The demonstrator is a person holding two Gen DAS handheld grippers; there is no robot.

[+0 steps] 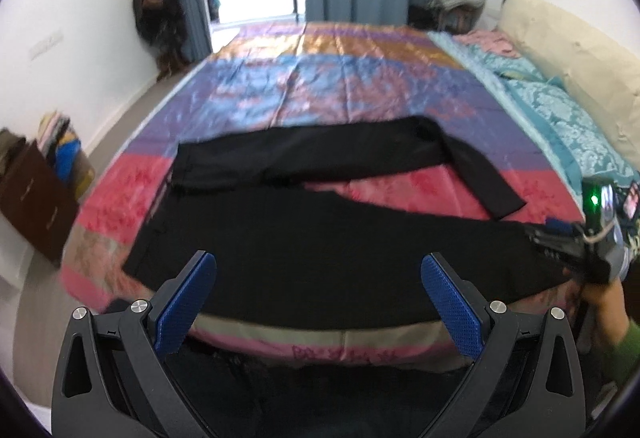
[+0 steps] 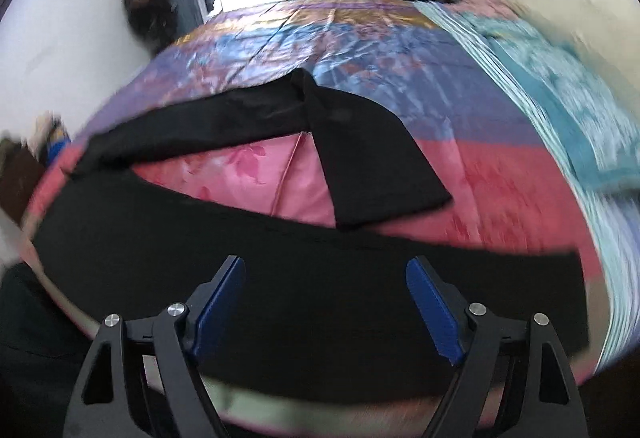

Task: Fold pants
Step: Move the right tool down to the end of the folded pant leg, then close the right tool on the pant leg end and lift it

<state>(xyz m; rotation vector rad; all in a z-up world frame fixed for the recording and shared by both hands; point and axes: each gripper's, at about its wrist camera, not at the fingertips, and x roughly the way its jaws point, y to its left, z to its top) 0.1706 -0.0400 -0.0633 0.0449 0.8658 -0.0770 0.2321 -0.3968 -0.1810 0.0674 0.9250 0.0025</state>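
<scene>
Your left gripper [image 1: 318,302] hangs above the near edge of the bed with its blue-padded jaws spread wide and nothing between them. Below and ahead of it the black fabric pants [image 1: 304,238] lie spread on the pink, purple and blue satin bedspread [image 1: 320,78] — waist end to the left, near leg running along the near edge, far leg angled away with its lower part doubled back toward you.

That doubled-back far leg [image 2: 372,166] is the thing to sort out first, by my reading. Flatten it before you bring the legs together, or you will likely fold the kink into the stack.

On the right, your right gripper [image 2: 326,294] is likewise wide open and empty, poised over the near leg [image 2: 360,286], whose cuff end reaches toward the teal patterned cover [image 2: 560,98] at the bed's right side. The right-hand view is smeared, so judge your height off the cloth carefully.

When you pinch, take the top layer at an edge — waistband on the left, cuff on the right — and close fully before lifting. Satin is probably slippery, so lift rather than drag, or the whole garment may slide.
</scene>
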